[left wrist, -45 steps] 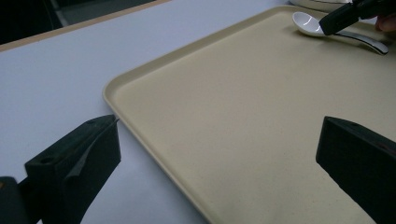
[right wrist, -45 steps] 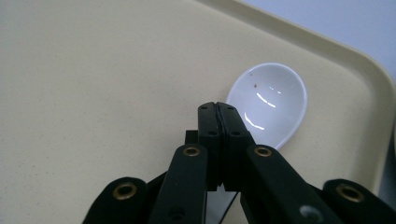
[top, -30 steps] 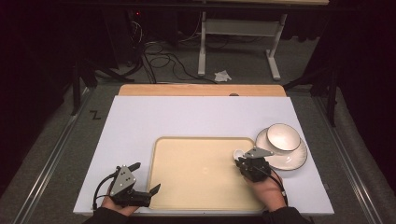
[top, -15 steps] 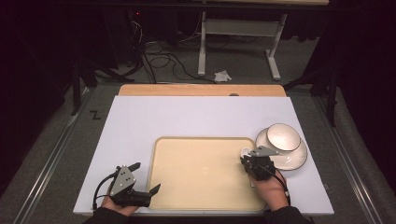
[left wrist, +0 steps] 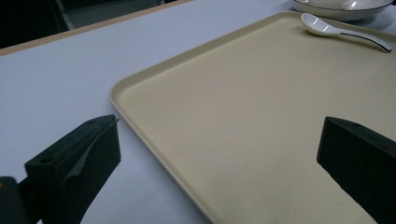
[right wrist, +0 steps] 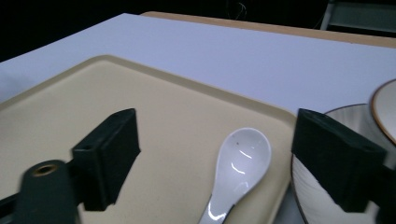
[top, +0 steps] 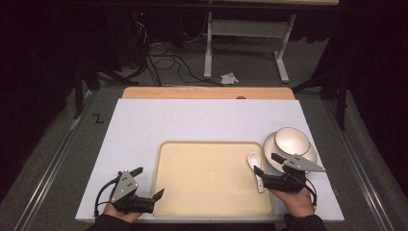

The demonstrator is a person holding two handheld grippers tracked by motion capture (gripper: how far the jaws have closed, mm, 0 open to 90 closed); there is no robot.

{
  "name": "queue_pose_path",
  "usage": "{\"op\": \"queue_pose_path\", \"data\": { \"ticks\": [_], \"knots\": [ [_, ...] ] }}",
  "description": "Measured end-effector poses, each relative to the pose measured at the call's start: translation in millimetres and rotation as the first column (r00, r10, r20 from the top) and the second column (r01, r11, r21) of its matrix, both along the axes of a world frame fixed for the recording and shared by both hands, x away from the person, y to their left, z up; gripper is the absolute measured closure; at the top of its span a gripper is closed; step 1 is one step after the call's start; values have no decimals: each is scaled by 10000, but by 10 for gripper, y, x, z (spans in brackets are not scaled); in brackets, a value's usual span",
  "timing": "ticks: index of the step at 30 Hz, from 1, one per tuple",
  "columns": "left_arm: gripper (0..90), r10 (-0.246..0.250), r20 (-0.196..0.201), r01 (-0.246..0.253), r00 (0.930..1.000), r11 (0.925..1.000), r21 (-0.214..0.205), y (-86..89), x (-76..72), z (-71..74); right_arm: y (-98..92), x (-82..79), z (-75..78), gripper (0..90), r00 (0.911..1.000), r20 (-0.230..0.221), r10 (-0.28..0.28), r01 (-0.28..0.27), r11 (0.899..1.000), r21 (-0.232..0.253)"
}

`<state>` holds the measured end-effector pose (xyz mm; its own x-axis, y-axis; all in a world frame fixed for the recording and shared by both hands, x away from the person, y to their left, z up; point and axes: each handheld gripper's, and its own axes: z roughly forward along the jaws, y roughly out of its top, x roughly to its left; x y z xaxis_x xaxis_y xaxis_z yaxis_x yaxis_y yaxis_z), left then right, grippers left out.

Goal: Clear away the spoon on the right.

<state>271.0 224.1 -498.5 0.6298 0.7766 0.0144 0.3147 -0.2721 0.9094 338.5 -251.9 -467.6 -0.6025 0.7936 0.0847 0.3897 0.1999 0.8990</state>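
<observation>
- A black "Z"-shaped mark [top: 98, 118] on the grey floor, left of centre in the high view, just beside the white table's [top: 144, 125] far left corner.
- No other readable text, labels or numbers.

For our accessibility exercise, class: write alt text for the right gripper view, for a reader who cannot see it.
A white spoon lies on a beige tray near its right edge, between the open black jaws of the right gripper. To the right of the tray, a bowl sits on a plate; both rest on a white table.
</observation>
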Motion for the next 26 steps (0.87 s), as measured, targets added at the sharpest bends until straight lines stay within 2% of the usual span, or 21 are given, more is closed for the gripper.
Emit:
{"op": "queue_pose_path", "data": {
  "ticks": [2,3,8,11,26],
  "knots": [
    [2,44,61,-44,10000,10000,-14,0,-4,4,-79,-51,17,22,9997,20,-248,248,9997,8],
    [1,65,72,-65,10000,10000,-28,2,-4,6,-108,-80,25,5,9994,9,-359,359,9994,5],
    [1,84,97,-83,9999,10000,-32,-10,-6,4,-249,-261,50,4,9978,490,-439,438,9990,20],
    [1,72,89,-72,9999,10000,2,-20,-6,4,-267,-287,39,4,9976,521,-464,464,9989,11],
    [1,79,75,-79,9999,10000,15,-19,-2,6,-291,-246,-19,5,9987,337,-379,375,9992,105]
  ]
}}
